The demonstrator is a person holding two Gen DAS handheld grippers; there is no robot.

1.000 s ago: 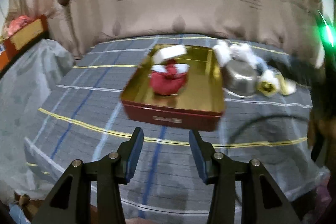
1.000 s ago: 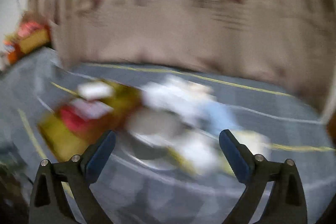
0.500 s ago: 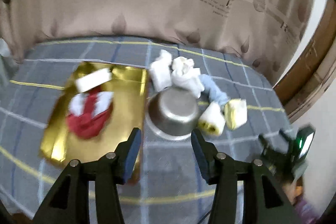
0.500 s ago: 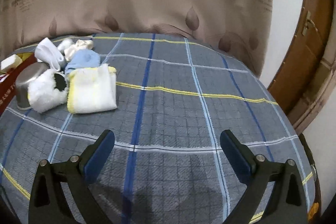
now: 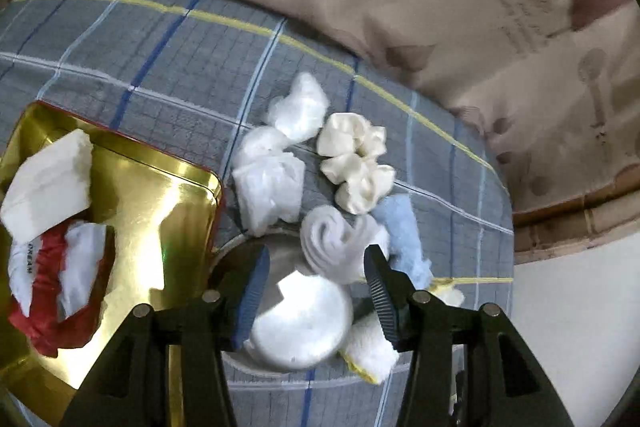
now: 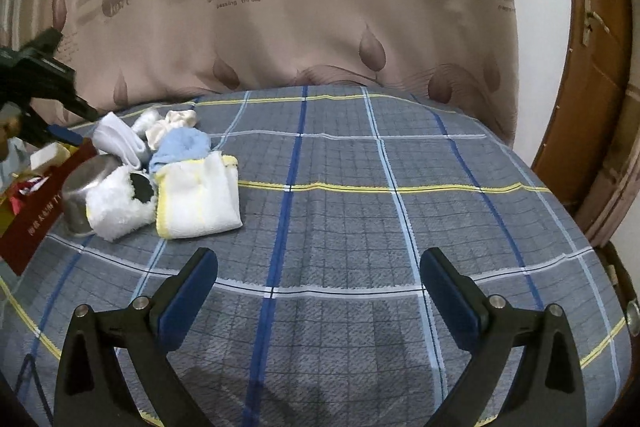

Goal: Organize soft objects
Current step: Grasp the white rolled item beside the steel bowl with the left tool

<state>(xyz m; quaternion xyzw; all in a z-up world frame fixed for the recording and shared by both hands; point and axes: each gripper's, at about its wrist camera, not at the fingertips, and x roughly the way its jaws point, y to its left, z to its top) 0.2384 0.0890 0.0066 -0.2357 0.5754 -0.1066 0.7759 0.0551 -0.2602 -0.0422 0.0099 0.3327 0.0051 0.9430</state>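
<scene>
The left claw (image 5: 316,279) has swung from the gold tin (image 5: 160,211) to hang open and empty over the rolled white sock (image 5: 340,243) beside the steel cup (image 5: 296,323), its jaws having just widened. That sock looks the next pick; the right claw (image 6: 318,283) waits open above bare cloth.

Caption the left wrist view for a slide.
Open left gripper above a steel cup and rolled white sock, gold tin alongside.

One gold tin (image 5: 188,211), red outside. Inside tin: one white foam block (image 5: 48,187), one red-and-white cloth (image 5: 52,291). One steel cup (image 6: 82,193). On plaid sheet (image 6: 360,227) beside cup: one cream scrunchie (image 5: 356,163), one light blue sock (image 6: 180,145), two yellow-trimmed white socks (image 6: 198,201), three or so other white soft pieces (image 5: 272,183); exact count unclear.
</scene>
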